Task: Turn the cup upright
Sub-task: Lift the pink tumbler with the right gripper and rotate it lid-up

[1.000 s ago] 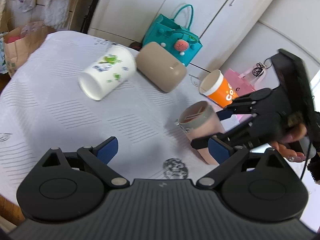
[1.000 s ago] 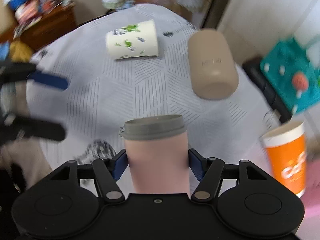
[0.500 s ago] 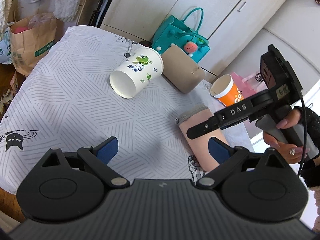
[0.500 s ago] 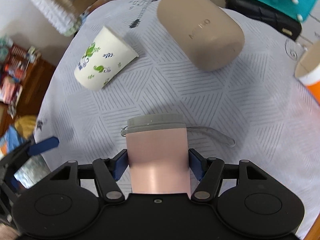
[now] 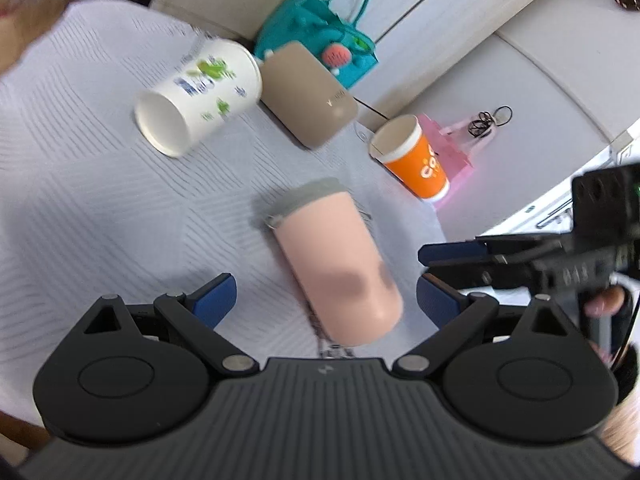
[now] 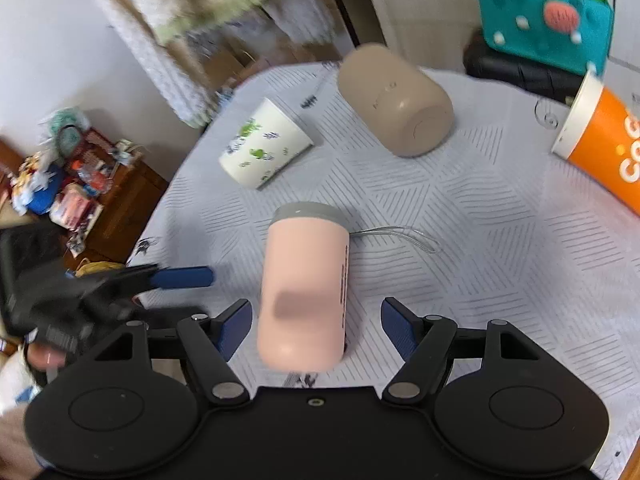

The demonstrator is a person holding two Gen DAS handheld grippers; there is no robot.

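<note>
Though pink cup (image 6: 304, 284) stands grey lid down on bench (image 6: 500, 264), right gripper (image 6: 316, 322) fingers spread wide either side, holding nothing; left gripper (image 5: 326, 300) likewise wide. Risk: stray finger knocks cup over; strap (image 6: 400, 238) may snag.

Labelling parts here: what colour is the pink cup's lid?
Grey, on the pink cup; its lid shows best in the right wrist view.

Pink cup (image 6: 304, 284) wearing a grey lid (image 6: 306, 212); white paper cup (image 6: 266, 144) showing green and blue prints; beige tumbler (image 6: 394, 100); orange cup (image 6: 604, 148) carrying white lettering and rim; teal bag (image 6: 544, 12); pale bench cloth (image 6: 500, 248) displaying grey hatched triangles; black tools showing blue pads (image 6: 236, 326).
</note>
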